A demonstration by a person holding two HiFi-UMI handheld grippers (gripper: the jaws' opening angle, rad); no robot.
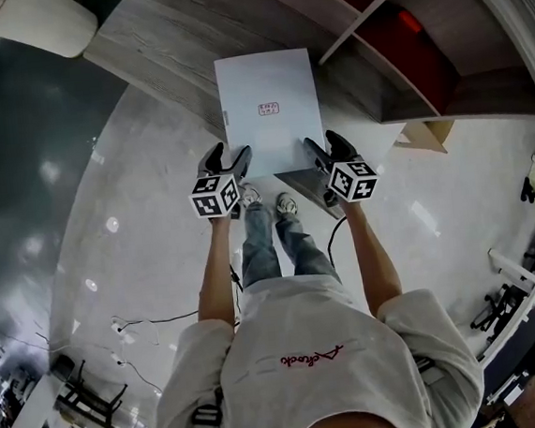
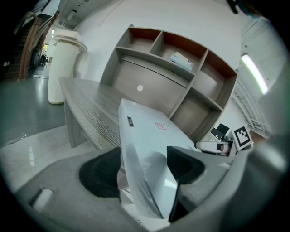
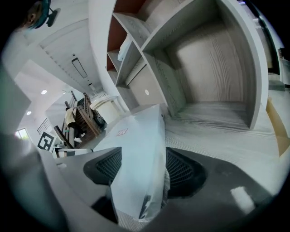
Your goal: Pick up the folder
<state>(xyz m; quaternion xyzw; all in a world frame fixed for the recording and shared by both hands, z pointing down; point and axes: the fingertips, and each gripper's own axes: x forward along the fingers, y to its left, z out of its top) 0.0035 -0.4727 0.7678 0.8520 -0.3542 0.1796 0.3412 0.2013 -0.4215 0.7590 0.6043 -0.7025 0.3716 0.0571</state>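
Observation:
A white folder [image 1: 269, 114] with a small red label lies flat on the grey wood-grain desk [image 1: 158, 50], its near edge hanging over the desk's front. My left gripper [image 1: 227, 154] stands at the folder's near left corner and my right gripper [image 1: 327, 144] at its near right corner. In the left gripper view the folder's corner [image 2: 149, 136] sits between the spread black pads of the left gripper [image 2: 142, 170], which do not press on it. In the right gripper view the folder [image 3: 136, 149] likewise lies between the right gripper's [image 3: 142, 170] parted pads.
A shelf unit with open compartments [image 1: 440, 51] stands at the desk's back right, with a white object [image 2: 181, 59] in an upper one. A white cylindrical bin [image 2: 63, 68] stands beside the desk's left end. Cables run across the glossy floor [image 1: 137, 320].

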